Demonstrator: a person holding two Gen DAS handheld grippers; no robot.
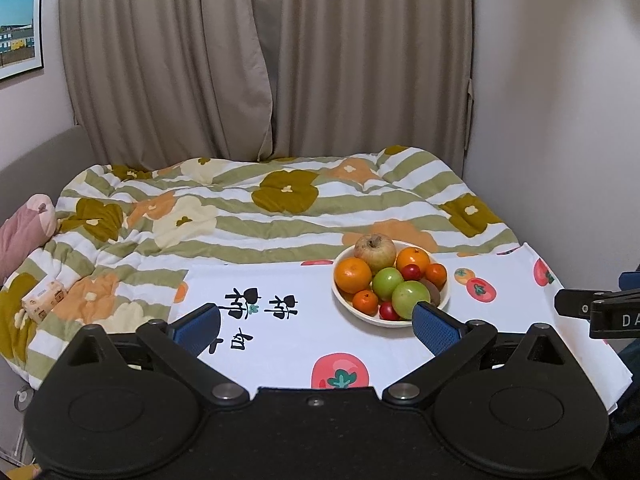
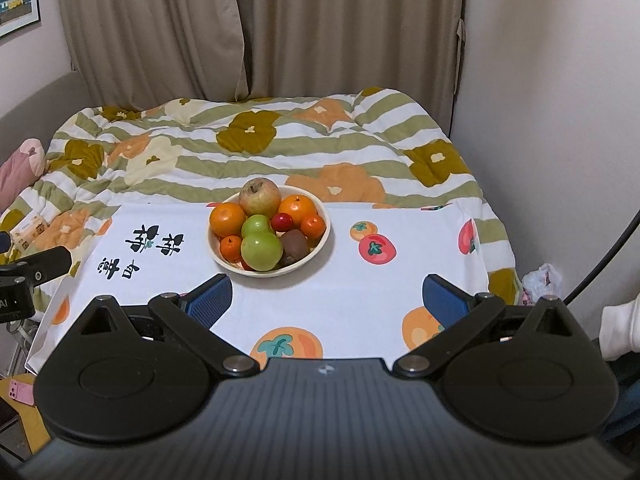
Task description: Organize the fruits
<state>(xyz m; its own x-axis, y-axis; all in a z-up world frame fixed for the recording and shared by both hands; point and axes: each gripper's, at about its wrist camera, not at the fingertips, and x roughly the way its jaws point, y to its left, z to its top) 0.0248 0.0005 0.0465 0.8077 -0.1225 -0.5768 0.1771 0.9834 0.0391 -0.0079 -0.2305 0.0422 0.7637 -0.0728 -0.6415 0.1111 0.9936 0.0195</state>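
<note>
Fruits fill a cream bowl (image 2: pixel 322 236) that stands on a white cloth (image 2: pixel 360 296) printed with persimmons and black characters, spread over a table at the foot of a bed. In the right wrist view the bowl sits just above centre, at about 11 o'clock from the right gripper (image 2: pixel 326 298), whose blue-padded fingers (image 2: pixel 212 300) are spread wide and released, holding nothing, with the bowl a little beyond and nearer the left finger. Within the bowl, a russet apple (image 2: pixel 260 197) lies at 12 o'clock, a large orange (image 2: pixel 227 219) at 10 o'clock, another orange (image 2: pixel 298 209) at 1 o'clock, and a small tangerine (image 2: pixel 313 227) at 3 o'clock. Two green apples (image 2: pixel 261 251) occupy the middle and 6 o'clock, a brown kiwi (image 2: pixel 294 245) lies at 4 o'clock, a small red fruit (image 2: pixel 283 222) rests near the centre, and a second small tangerine (image 2: pixel 230 248) sits at 8 o'clock. In the left wrist view the bowl (image 1: pixel 348 307) appears at 1 o'clock from the left gripper (image 1: pixel 316 320), which is likewise released and empty; its right finger pad (image 1: pixel 434 326) overlaps the bowl's near rim in the picture, though whether it touches cannot be told. The quilt (image 1: pixel 248 216) with green stripes and large flowers covers the bed behind, beige curtains (image 1: pixel 260 60) hang at the far wall, a framed picture (image 1: pixel 18 32) hangs at 10 o'clock, and a tissue pack (image 1: pixel 43 297) lies on the quilt at 9 o'clock.
</note>
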